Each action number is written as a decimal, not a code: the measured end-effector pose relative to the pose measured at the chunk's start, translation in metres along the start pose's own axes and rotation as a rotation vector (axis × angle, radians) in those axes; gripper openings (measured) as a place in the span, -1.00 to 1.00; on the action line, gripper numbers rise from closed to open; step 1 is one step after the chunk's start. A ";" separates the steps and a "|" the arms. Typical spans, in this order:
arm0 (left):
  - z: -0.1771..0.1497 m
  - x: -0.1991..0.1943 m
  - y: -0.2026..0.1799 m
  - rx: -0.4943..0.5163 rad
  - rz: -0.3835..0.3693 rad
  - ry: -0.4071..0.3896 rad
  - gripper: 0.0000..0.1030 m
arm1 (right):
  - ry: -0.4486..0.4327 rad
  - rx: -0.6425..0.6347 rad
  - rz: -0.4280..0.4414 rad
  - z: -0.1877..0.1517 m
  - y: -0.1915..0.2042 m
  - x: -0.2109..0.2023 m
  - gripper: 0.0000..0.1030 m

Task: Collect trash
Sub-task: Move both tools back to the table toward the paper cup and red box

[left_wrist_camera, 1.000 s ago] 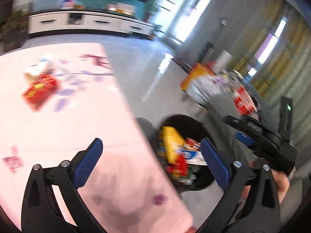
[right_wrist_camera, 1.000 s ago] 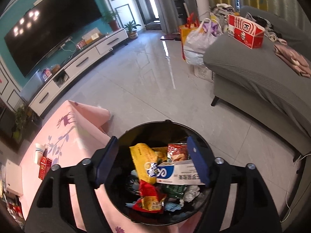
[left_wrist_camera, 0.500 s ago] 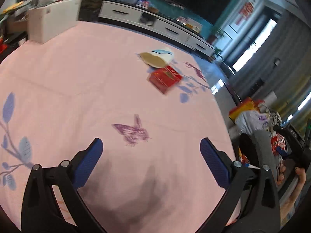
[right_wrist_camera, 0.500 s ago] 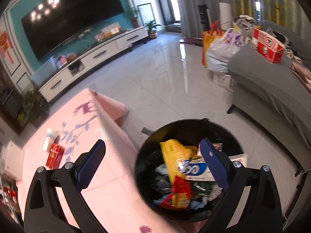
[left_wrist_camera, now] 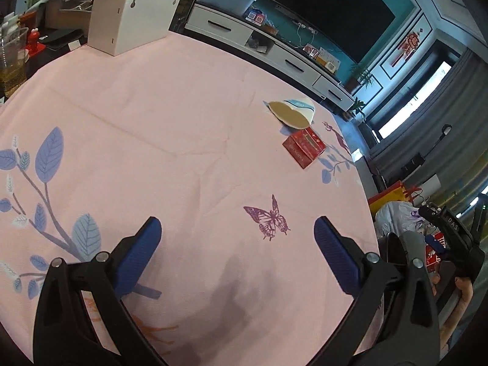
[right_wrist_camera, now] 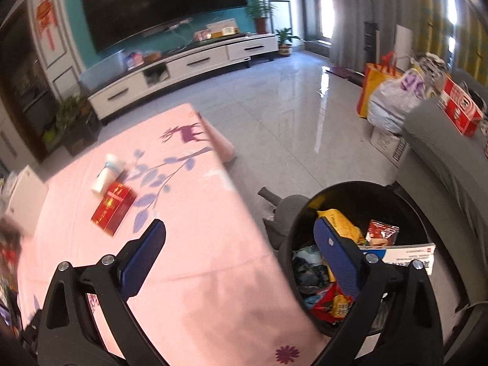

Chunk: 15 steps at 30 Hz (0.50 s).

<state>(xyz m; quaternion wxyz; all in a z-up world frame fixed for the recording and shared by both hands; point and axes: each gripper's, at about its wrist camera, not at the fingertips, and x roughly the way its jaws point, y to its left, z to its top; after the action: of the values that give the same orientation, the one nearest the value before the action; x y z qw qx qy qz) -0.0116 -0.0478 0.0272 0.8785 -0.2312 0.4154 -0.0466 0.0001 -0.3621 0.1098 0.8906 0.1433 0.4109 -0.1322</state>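
Observation:
A red carton [left_wrist_camera: 304, 147] [right_wrist_camera: 113, 208] lies on the pink tablecloth [left_wrist_camera: 183, 140] [right_wrist_camera: 189, 244], and a tipped white paper cup [left_wrist_camera: 293, 110] [right_wrist_camera: 106, 177] rests just beyond it. My left gripper [left_wrist_camera: 238, 235] hovers open over the cloth, well short of both, with nothing between its blue pads. My right gripper [right_wrist_camera: 239, 238] is open and empty, straddling the table's edge and the black trash bin [right_wrist_camera: 366, 192]. The bin holds several wrappers and a white toothpaste box [right_wrist_camera: 405, 256]. The right gripper's body [left_wrist_camera: 451, 238] and a hand show at the left view's right edge.
A white box [left_wrist_camera: 128, 21] stands at the table's far corner, with a plastic cup [left_wrist_camera: 12, 61] beyond the left edge. A grey sofa [right_wrist_camera: 451, 158] flanks the bin, with bags [right_wrist_camera: 393, 100] on the tiled floor. A TV cabinet [right_wrist_camera: 189, 67] lines the far wall.
My left gripper swung from the bin over to the table, bringing the carton and cup into clear view. My right gripper opened wider and shifted left from above the bin toward the table edge.

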 end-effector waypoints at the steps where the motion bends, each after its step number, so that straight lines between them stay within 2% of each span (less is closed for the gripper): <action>1: 0.001 -0.002 0.001 -0.005 0.000 -0.005 0.94 | 0.000 -0.012 0.003 -0.002 0.004 0.001 0.86; 6: 0.001 -0.008 0.008 -0.032 -0.012 -0.030 0.94 | 0.023 -0.087 -0.006 -0.010 0.031 0.012 0.86; 8: 0.003 -0.009 0.012 -0.049 -0.018 -0.040 0.94 | 0.058 -0.106 0.006 -0.011 0.045 0.021 0.86; 11: 0.018 -0.006 0.012 -0.054 -0.032 -0.039 0.94 | 0.114 -0.122 0.078 -0.008 0.070 0.033 0.86; 15: 0.047 -0.007 0.001 -0.039 -0.053 -0.084 0.94 | 0.176 -0.164 0.178 0.005 0.125 0.056 0.86</action>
<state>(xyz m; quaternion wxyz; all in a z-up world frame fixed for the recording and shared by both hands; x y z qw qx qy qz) 0.0194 -0.0277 0.0571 0.8889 -0.2610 0.3729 -0.0522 0.0831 -0.2556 0.0878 0.8680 0.1172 0.4825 -0.0054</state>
